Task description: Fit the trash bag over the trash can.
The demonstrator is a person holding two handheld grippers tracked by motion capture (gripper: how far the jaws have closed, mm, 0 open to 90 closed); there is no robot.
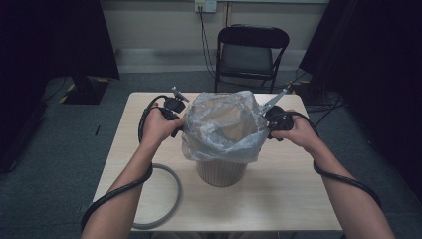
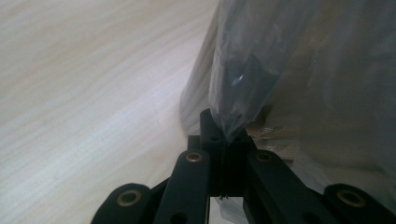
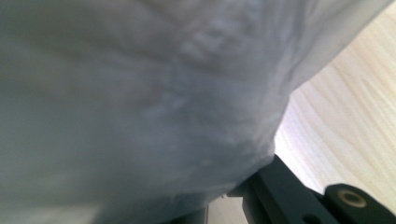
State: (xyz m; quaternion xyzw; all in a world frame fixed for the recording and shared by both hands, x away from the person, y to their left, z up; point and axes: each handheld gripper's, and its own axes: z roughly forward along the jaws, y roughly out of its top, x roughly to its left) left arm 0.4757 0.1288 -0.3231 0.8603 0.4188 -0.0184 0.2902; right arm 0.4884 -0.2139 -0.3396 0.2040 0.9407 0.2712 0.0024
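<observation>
Plastic, thin and clear, is what we work with: a bag (image 1: 222, 127) draped over the bin (image 1: 220, 172), which stands upright at the middle of the table (image 1: 293, 194). We use the bin as our landmark.

To the bin's left, our left gripper (image 1: 175, 115) has its jaws pressed together on a fold of the bag, as the left gripper view shows (image 2: 227, 135). To the bin's right, our right gripper (image 1: 272, 121) sits against the film; in the right gripper view the bag (image 3: 154, 93) covers the jaws, so we cannot tell whether they pinch it.

We judge the lining well along. The bag's mouth is already spread over the bin's rim and its skirt hangs down the outside on both sides, covering the upper part of the wall. What seems left is to pull the skirt lower and even, smooth the puffed film at the far side, then let go.

The bin's long axis runs straight up from the table, mouth pointing upward; the bag's mouth opens the same way, sagging into it.
</observation>
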